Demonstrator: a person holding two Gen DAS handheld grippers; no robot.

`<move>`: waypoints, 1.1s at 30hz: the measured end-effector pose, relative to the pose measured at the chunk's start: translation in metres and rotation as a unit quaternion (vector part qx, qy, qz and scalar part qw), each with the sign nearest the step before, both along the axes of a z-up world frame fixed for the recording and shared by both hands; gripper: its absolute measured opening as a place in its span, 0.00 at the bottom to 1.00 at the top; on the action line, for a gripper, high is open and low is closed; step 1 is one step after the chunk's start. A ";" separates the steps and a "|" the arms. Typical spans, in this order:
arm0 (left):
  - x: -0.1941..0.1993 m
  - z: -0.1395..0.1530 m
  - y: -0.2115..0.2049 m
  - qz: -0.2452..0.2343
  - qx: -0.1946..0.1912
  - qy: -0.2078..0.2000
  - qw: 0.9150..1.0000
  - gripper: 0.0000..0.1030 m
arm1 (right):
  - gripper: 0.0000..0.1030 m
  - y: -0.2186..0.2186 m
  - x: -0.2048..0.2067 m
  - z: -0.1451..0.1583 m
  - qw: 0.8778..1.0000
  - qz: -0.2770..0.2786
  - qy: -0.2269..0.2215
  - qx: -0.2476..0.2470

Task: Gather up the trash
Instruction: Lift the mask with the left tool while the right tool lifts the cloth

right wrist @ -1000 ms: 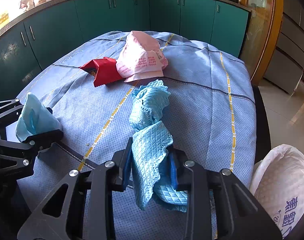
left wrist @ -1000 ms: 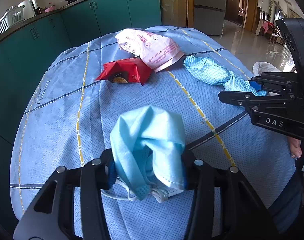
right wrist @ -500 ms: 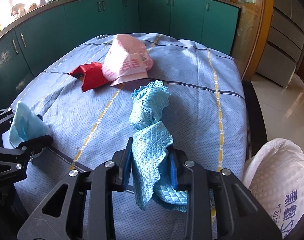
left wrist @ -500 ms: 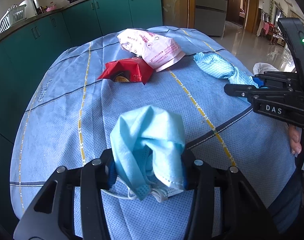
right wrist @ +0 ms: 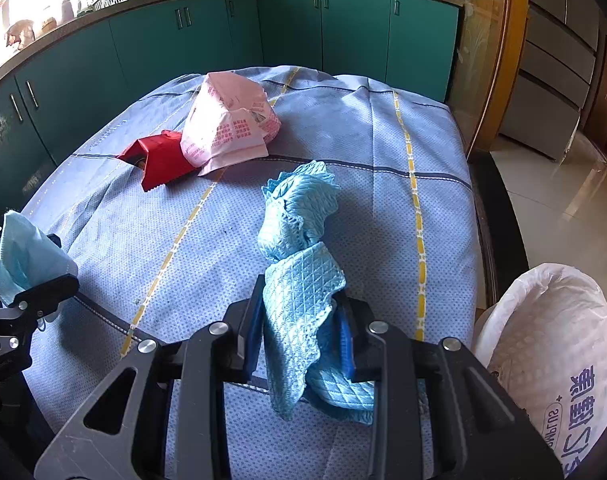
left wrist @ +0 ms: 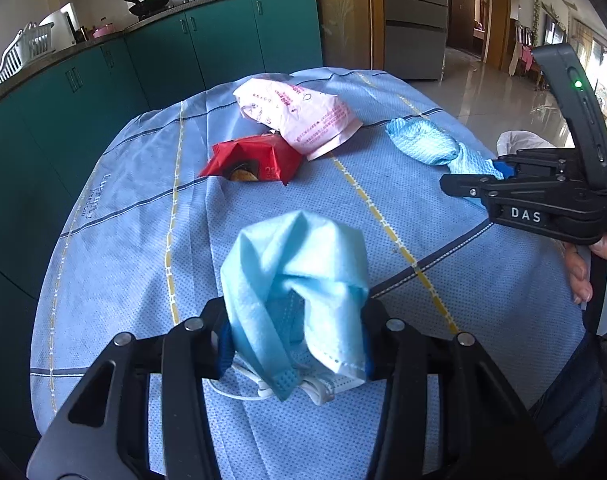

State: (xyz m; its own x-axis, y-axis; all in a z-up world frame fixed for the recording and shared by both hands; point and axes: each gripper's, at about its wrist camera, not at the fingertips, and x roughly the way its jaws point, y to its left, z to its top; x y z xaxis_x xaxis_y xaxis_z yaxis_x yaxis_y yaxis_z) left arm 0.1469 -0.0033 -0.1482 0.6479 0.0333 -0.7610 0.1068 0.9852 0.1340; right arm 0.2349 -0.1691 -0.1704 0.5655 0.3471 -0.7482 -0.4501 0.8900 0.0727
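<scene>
Left gripper [left wrist: 297, 344] fingers pinch a crumpled face mask [left wrist: 295, 292]; right gripper [right wrist: 301, 340] fingers pinch a blue cloth [right wrist: 299, 276] trailing ahead (both apparently bound for the white bag [right wrist: 559, 344] beside them).

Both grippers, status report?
Left gripper shut on face mask. Right gripper shut on blue cloth. Two wrappers on table; nothing in the way.

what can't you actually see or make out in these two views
- Trash bag opening: right wrist view, cut off by the frame edge.
- Red wrapper: partly hidden under the pink bag.
- Face mask ear loops: left wrist view, partly behind the fingers.
</scene>
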 end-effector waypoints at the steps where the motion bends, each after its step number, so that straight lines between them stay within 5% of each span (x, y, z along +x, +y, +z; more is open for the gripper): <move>1: 0.000 0.000 -0.001 -0.002 0.000 0.001 1.000 0.46 | 0.30 0.000 0.000 0.000 1.000 0.000 0.000 0.000; 6: 0.000 -0.006 -0.002 -0.006 0.002 0.010 1.000 0.46 | 0.33 0.003 -0.002 0.000 1.000 0.005 -0.002 -0.005; 10: 0.000 -0.007 -0.003 -0.003 0.004 0.010 1.000 0.50 | 0.45 0.006 -0.004 -0.001 1.000 0.012 -0.005 -0.011; 12: 0.000 -0.005 -0.002 0.000 0.003 0.006 1.000 0.67 | 0.49 0.008 -0.004 -0.001 1.000 0.015 -0.006 -0.014; 15: 0.001 -0.001 -0.003 0.002 0.004 -0.007 1.000 0.76 | 0.53 0.008 -0.005 -0.001 1.000 0.016 -0.007 -0.016; 22: 0.011 -0.013 -0.015 -0.009 0.014 0.008 1.000 0.80 | 0.56 0.009 -0.007 -0.002 1.000 0.018 -0.010 -0.019; 25: 0.010 -0.018 -0.017 -0.013 0.013 0.016 1.000 0.74 | 0.56 0.010 -0.008 -0.001 0.999 0.025 -0.012 -0.020; 33: 0.010 -0.015 -0.004 -0.003 -0.011 0.017 1.000 0.43 | 0.31 0.016 -0.013 0.000 0.999 0.051 -0.012 -0.013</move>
